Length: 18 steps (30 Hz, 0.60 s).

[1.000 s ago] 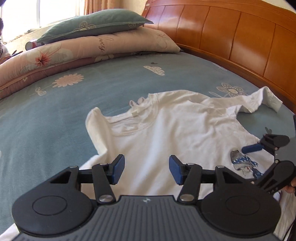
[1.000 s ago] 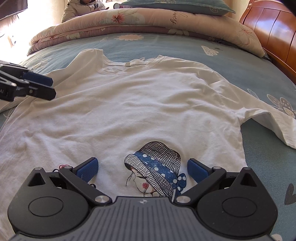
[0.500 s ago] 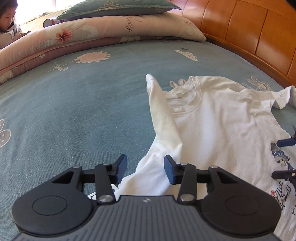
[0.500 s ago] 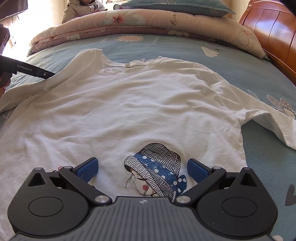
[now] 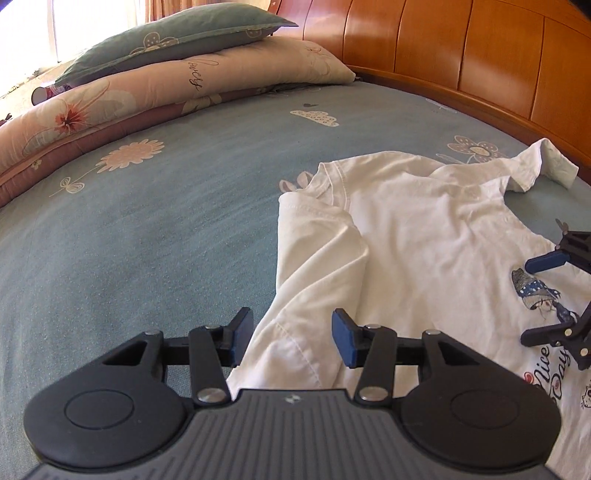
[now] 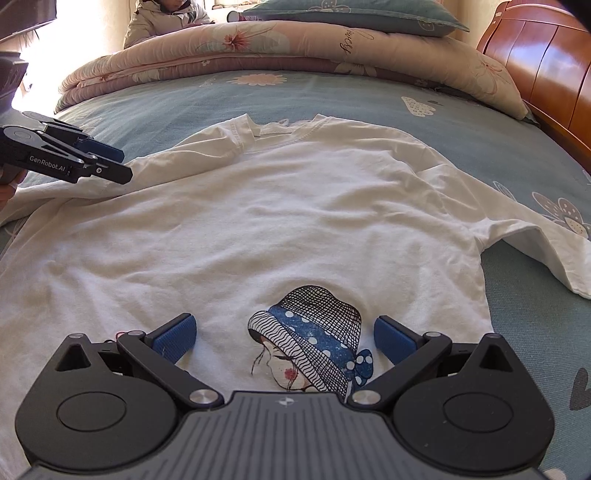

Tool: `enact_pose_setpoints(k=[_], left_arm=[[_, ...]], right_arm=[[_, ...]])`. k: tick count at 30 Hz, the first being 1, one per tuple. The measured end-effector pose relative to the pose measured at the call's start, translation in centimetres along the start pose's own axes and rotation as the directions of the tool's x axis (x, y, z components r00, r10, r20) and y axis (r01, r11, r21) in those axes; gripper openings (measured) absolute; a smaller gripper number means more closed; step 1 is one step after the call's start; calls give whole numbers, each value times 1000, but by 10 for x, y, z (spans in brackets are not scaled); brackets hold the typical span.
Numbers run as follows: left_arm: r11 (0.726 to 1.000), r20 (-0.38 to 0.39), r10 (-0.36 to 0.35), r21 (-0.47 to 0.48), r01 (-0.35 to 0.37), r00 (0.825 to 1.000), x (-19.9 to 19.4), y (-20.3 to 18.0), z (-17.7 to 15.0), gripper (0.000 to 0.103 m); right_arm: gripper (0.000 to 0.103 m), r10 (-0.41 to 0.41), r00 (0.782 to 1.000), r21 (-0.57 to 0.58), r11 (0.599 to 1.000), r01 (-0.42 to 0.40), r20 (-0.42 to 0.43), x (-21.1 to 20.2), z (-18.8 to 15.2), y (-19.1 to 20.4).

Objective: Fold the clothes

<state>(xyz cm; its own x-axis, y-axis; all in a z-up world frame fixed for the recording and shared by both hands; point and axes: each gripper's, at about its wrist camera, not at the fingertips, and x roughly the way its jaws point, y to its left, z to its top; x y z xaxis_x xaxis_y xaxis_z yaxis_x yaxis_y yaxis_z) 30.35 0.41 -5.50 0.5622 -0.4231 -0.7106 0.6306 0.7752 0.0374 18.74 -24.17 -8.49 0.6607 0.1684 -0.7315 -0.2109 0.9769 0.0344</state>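
Observation:
A white T-shirt (image 6: 295, 206) with a print of a girl in a blue hat (image 6: 314, 339) lies face up on the bed. Its left sleeve (image 5: 321, 258) is folded in over the shoulder. My left gripper (image 5: 291, 338) is open, its jaws on either side of the sleeve's hem without closing on it; it also shows in the right wrist view (image 6: 107, 162). My right gripper (image 6: 284, 332) is open and empty, low over the print; it shows in the left wrist view (image 5: 546, 299). The right sleeve (image 6: 535, 240) lies spread out.
The blue flowered bedsheet (image 5: 147, 229) covers the bed. A folded pink quilt (image 6: 295, 44) and a green pillow (image 5: 173, 40) lie at the far side. A wooden headboard (image 5: 461, 51) runs along the right. A child (image 6: 166, 18) sits behind the quilt.
My left gripper has swung from the shirt's middle to its left sleeve, and its jaws have opened wider. The left sleeve now lies folded in over the shoulder. My right gripper has stayed still.

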Motion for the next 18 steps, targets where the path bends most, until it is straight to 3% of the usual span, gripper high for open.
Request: enact_pose_setpoints(k=[2,5,11,15,18], left_arm=[[999,-29,-12,47,13,1000,8,0,4,34],[995,-65,-17,97,23,998,18,0,5,28],[990,-120,-64,114,78,991,31,2,1,25],[989,-109,-39,138,54,993,28,-6,-4,23],[980,-104,-17,197,37,994,22,-18,-8,14]], right_arm=[[103,0,1000,-1,1000,0,0,0,0,0],[103,1,1000,-3,1000,-1,0,0,0,0],[103,-1,1000,-3,1000,1,1,0,0,1],[103,-2,1000,-3,1000,2,0,0,-1,1],[103,-1,1000,-4,1000,1,0,0,-1,1]])
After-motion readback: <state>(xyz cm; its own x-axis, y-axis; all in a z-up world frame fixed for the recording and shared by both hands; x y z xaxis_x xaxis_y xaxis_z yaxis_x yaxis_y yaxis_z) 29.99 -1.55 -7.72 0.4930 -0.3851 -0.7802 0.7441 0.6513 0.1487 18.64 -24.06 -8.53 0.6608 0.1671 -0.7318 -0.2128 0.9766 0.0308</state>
